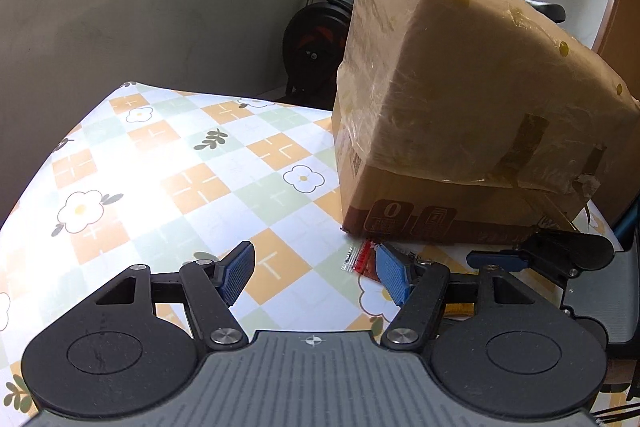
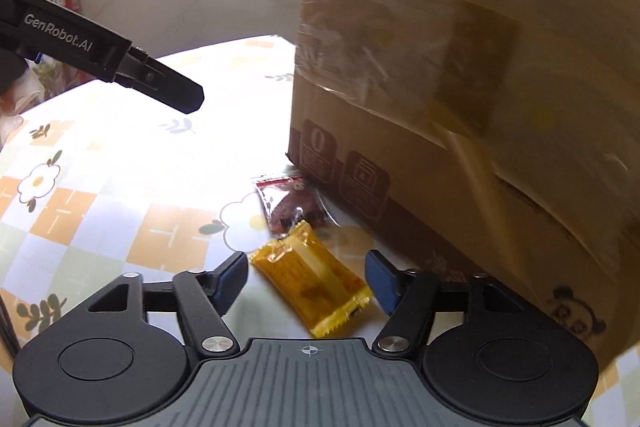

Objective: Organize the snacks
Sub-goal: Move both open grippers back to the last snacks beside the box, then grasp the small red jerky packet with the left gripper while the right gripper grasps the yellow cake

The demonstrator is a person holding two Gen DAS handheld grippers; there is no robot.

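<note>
A yellow wrapped snack (image 2: pixel 311 285) lies on the tablecloth between the open fingers of my right gripper (image 2: pixel 308 281), not gripped. A red and clear snack packet (image 2: pixel 289 202) lies just beyond it, against the base of a taped cardboard box (image 2: pixel 460 99). In the left wrist view my left gripper (image 1: pixel 316 273) is open and empty above the table; the red packet (image 1: pixel 362 259) shows beside its right finger, in front of the box (image 1: pixel 460 115). The right gripper's finger (image 1: pixel 500 261) shows at the right.
The table wears a checked flower-print cloth (image 1: pixel 180 167). The left gripper's arm (image 2: pixel 120 63) crosses the upper left of the right wrist view. An exercise bike (image 1: pixel 320 35) stands behind the table by the wall.
</note>
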